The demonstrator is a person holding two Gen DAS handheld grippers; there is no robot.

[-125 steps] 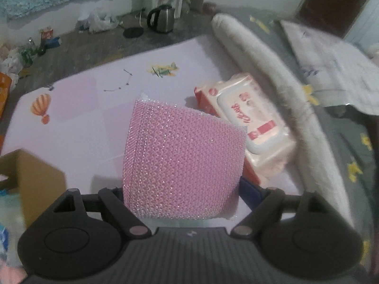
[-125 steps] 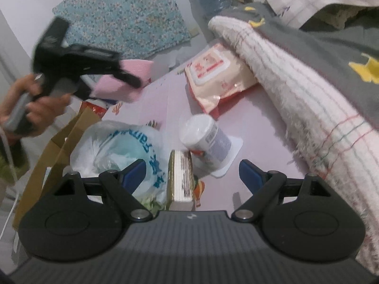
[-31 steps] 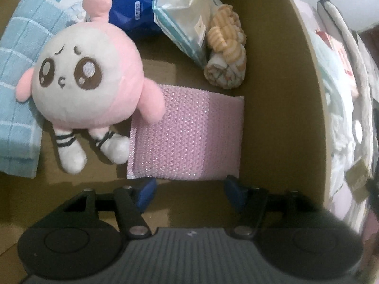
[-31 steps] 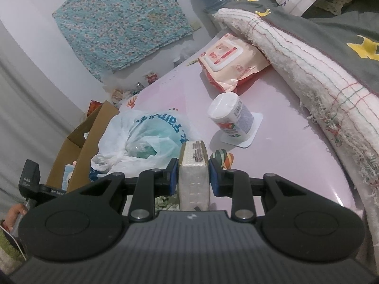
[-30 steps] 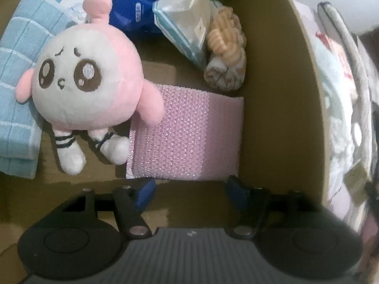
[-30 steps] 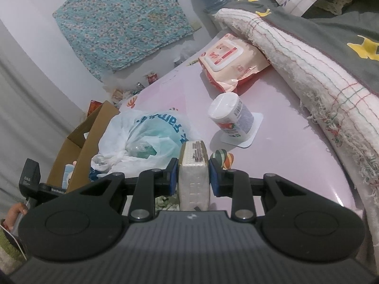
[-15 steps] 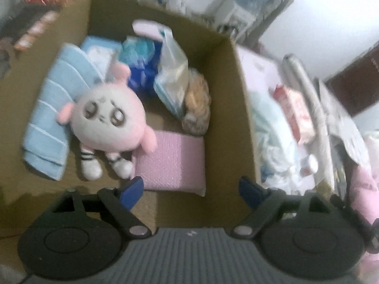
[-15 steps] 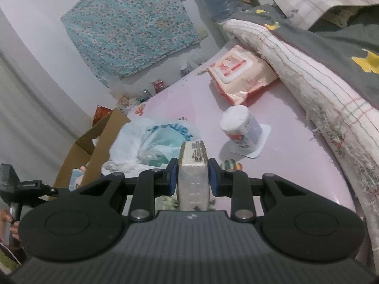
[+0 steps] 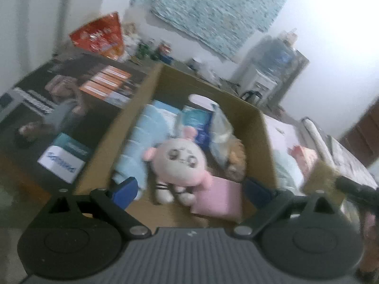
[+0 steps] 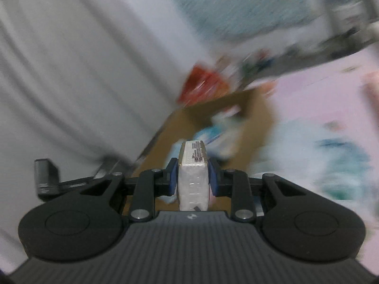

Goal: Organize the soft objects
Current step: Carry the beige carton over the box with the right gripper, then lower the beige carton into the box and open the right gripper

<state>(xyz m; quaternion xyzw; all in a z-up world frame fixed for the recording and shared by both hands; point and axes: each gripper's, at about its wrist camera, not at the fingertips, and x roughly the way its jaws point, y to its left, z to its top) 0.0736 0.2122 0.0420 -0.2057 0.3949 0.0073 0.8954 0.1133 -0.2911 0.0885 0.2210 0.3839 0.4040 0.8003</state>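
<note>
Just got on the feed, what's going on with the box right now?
A person is packing soft things into a cardboard box. The left hand-held gripper hangs over the box with nothing between its opening jaws; a pink pad lies inside beside a plush toy and a blue towel. The right hand-held gripper is shut on a white wrapped pack, with the box ahead of it.

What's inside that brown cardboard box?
Inside the brown cardboard box: a pink round-headed plush doll, a folded light-blue towel, a pink textured pad, blue packets. Whatever lies beneath them is covered.
</note>
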